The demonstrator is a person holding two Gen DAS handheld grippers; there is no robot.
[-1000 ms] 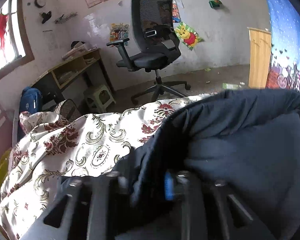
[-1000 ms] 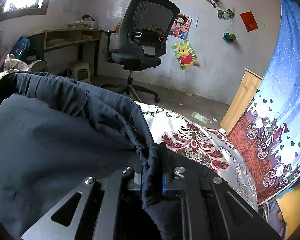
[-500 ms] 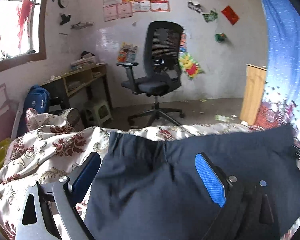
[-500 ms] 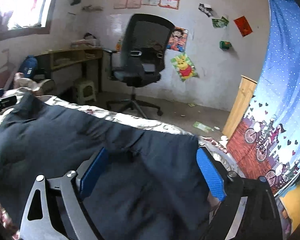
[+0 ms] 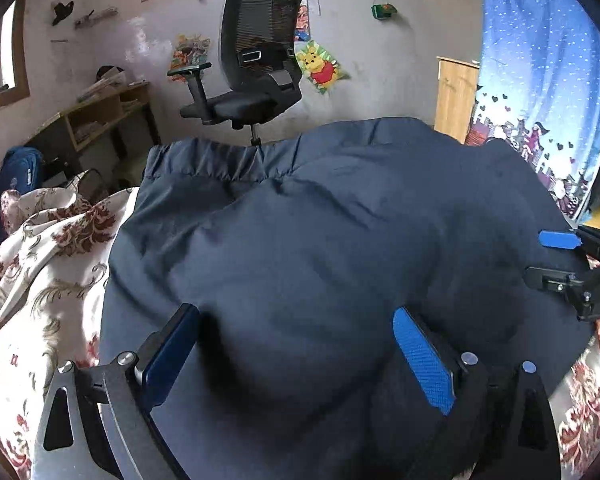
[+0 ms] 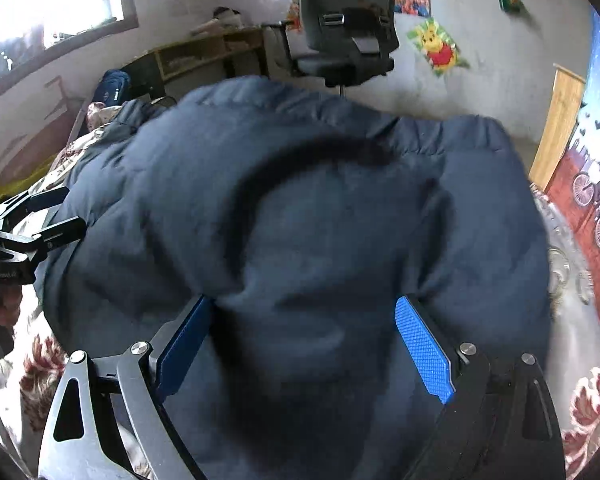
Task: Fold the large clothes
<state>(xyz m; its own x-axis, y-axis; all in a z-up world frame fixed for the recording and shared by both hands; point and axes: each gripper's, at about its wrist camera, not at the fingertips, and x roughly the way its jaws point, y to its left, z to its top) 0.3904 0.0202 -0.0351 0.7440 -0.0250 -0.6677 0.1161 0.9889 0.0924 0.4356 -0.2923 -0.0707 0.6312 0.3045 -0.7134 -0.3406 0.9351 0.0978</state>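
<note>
The dark navy garment lies heaped on the floral bedspread, covering most of it in both wrist views. Its gathered elastic waistband runs along the far edge of the heap, toward the office chair. The cloth is rumpled, with soft folds and a raised hump in the middle; the right wrist view is blurred, so finer creases there cannot be read.

The left gripper hangs over the near part of the garment with its jaws spread wide. The blue pads stand well apart with only loose cloth between them, nothing pinched. The right gripper sits likewise over the near part of the heap, its jaws spread wide and its blue pads apart over the fabric. In the left wrist view the right gripper shows at the right edge of the garment; in the right wrist view the left gripper shows at the left edge.

Bedspread shows bare at the left and lower right corners. Beyond the bed stand a wooden desk against the wall, a Winnie-the-Pooh poster and a blue patterned curtain at the right.
</note>
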